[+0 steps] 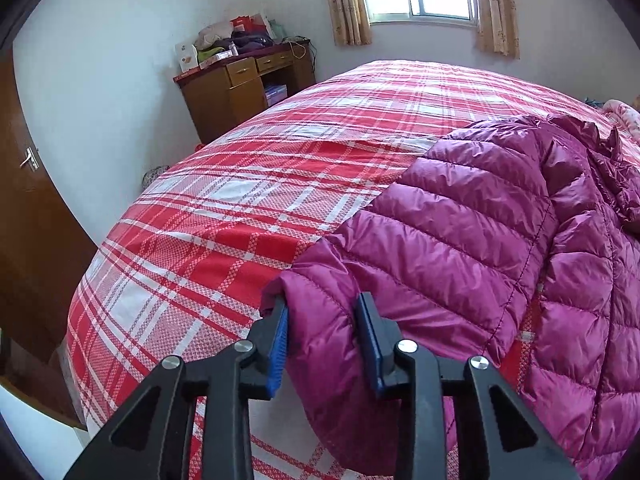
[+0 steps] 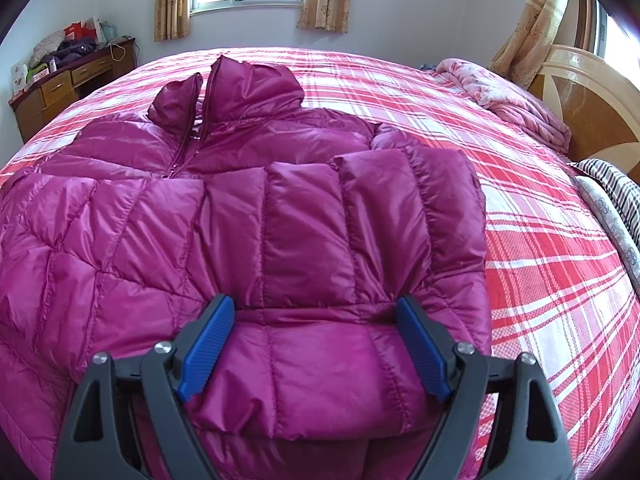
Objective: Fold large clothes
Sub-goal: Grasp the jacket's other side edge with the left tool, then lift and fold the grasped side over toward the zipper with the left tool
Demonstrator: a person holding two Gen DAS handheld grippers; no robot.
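L gripper [image 1: 322, 312] is being pointed downward, pads pressed on a jacket cuff [image 1: 316, 304]. R gripper [image 2: 314, 312] is being held wide apart, nothing pinched.

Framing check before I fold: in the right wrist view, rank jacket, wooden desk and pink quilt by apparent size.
1. Jacket, largest by far, though nearest the camera.
2. Pink quilt.
3. Wooden desk, roughly similar to the quilt; order unsure.

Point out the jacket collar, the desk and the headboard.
jacket collar [image 2: 256, 80]: right wrist view, raised right half.
desk [image 1: 236, 80]: left wrist view, drawer front.
headboard [image 2: 592, 96]: right wrist view, wooden panel.
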